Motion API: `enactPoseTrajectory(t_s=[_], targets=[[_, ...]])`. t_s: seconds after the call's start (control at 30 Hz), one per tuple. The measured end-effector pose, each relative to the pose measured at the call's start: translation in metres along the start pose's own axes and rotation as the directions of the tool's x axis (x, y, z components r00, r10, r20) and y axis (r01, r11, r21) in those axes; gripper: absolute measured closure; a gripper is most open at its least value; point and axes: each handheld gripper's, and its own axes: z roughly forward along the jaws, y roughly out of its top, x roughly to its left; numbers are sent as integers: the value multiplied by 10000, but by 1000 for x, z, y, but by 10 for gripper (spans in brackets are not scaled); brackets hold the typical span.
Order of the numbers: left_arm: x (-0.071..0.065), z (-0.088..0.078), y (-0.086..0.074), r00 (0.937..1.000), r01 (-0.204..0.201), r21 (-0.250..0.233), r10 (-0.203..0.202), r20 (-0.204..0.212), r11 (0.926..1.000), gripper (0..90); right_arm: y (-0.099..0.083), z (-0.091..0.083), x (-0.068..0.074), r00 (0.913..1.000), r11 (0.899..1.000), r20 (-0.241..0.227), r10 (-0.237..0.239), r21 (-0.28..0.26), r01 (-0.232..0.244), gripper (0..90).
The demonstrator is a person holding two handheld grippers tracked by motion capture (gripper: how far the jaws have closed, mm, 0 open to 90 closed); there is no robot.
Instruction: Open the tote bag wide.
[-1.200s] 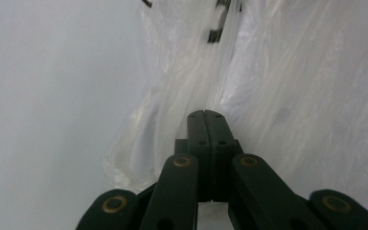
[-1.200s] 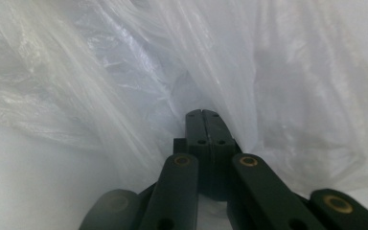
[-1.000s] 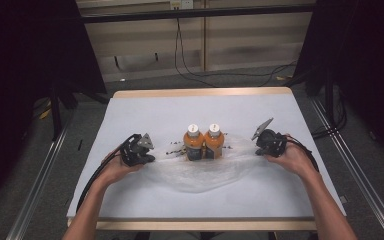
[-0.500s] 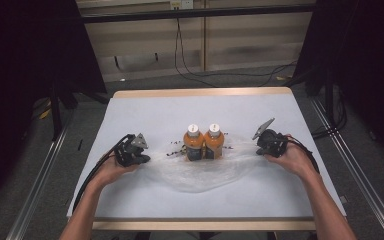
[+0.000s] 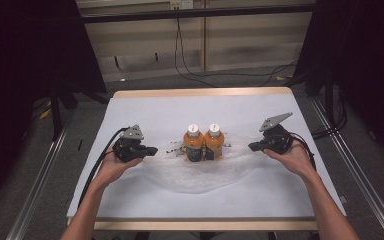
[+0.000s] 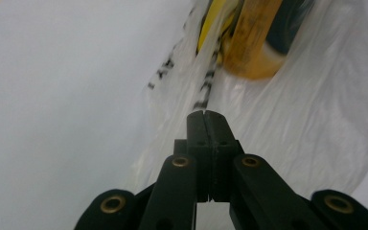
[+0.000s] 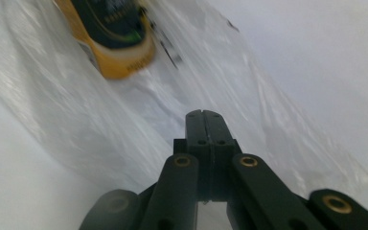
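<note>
Two orange bottles with white caps (image 5: pixel 193 142) (image 5: pixel 214 141) stand side by side on a clear plastic bag (image 5: pixel 200 172) spread on the white table (image 5: pixel 180 107). My left gripper (image 5: pixel 155 150) is at the bag's left edge. Its jaws (image 6: pixel 204 114) are shut, with the thin film (image 6: pixel 287 124) drawn taut up to their tips. My right gripper (image 5: pixel 250 146) is at the bag's right edge and is likewise shut (image 7: pixel 204 113) on the film (image 7: pixel 100 129). An orange bottle shows beyond each pair of jaws (image 6: pixel 256 43) (image 7: pixel 112 33).
The table's wooden rim (image 5: pixel 200 93) runs along the far side. Cables (image 5: pixel 200 75) lie on the floor behind it. Metal rails (image 5: pixel 40 180) flank the table left and right.
My left gripper has lifted a little at the bag's left edge. The right gripper and the bottles have stayed where they were.
</note>
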Motion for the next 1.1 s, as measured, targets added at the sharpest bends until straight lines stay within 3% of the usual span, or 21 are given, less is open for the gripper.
enactPoseTrajectory(t_s=[0.13, 0.33, 0.37, 0.47, 0.53, 0.57, 0.63, 0.73, 0.97, 1.07, 1.1], targets=[[-11, -1, 8, 9990, 13, -576, 13, 456, 9983, 900, 5, -3, 5, 9991, 9979, -407, 90, -636, -116, 900], [-24, 5, 13, 9944, 260, -1194, -134, 1052, 9925, 900, 16, 5, 11, 9949, 9945, -994, 200, -1001, -300, 900], [-28, 12, 16, 9960, 77, -1177, 29, 895, 9930, 900, 21, 12, 11, 9943, 9957, -1055, 145, -892, -240, 900], [-34, 20, 21, 9948, 54, -1320, 81, 1019, 9912, 900, 27, 18, 11, 9934, 9955, -1140, 142, -920, -248, 900], [-47, 34, 30, 9910, -293, -1167, 441, 1265, 9927, 900, 37, 29, 14, 9919, 9965, -1264, -115, -832, 9, 900], [-47, 34, 30, 9910, -293, -1167, 441, 1265, 9927, 900, 37, 29, 14, 9919, 9965, -1264, -115, -832, 9, 900], [-58, 48, 39, 9851, -612, -1029, 767, 1541, 9928, 900, 47, 40, 15, 9921, 9975, -1234, -233, -694, 148, 900], [-65, 61, 45, 9806, -734, -949, 892, 1747, 9928, 900, 52, 50, 13, 9908, 9979, -1334, -224, -635, 140, 900], [-69, 81, 47, 9819, -753, -846, 887, 1675, 9936, 900, 58, 64, 14, 9883, 9987, -1495, -302, -446, 237, 900], [-73, 89, 42, 9834, -796, -541, 873, 1590, 9954, 900, 57, 72, 14, 9883, 9995, -1510, -205, -282, 164, 900], [-75, 92, 41, 9823, -976, -394, 1026, 1569, 9944, 900, 57, 74, 13, 9878, 9995, -1537, -244, -243, 209, 900]])
